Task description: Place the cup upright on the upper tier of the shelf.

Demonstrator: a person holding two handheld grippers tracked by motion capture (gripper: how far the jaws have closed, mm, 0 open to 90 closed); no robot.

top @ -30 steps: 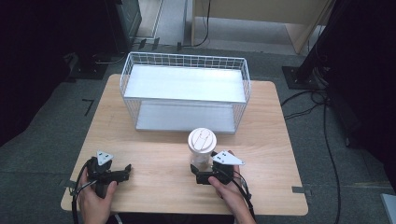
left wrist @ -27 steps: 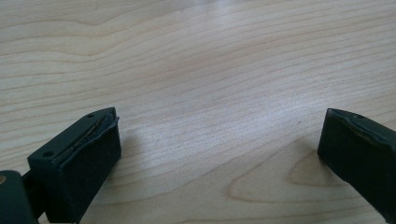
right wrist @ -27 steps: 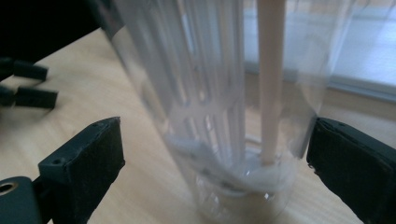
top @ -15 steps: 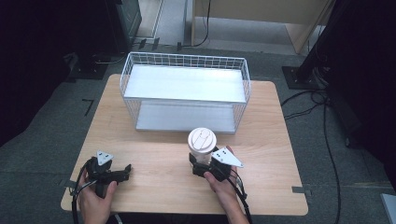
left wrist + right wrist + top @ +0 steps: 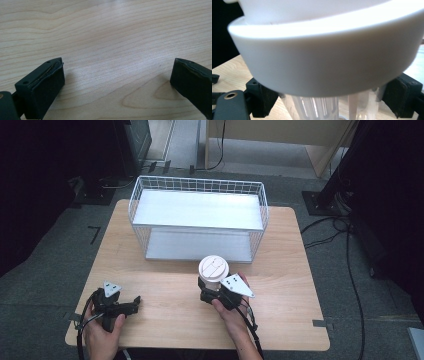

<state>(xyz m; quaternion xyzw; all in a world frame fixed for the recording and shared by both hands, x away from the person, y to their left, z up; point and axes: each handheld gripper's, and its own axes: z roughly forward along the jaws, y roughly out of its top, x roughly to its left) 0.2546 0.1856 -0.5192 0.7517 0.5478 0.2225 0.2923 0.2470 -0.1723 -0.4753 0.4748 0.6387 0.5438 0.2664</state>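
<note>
The right gripper [image 5: 209, 289] hugs the cup [image 5: 213, 268] just under its lid so it won't slip, while the left gripper [image 5: 131, 303] rests wide open on the table [image 5: 170, 330]

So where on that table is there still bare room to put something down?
Bare wood lies between the left tongs and the right tongs, and along the table edge right of the lidded cup. The wire basket crowds the far half, with the cup just before it.
</note>
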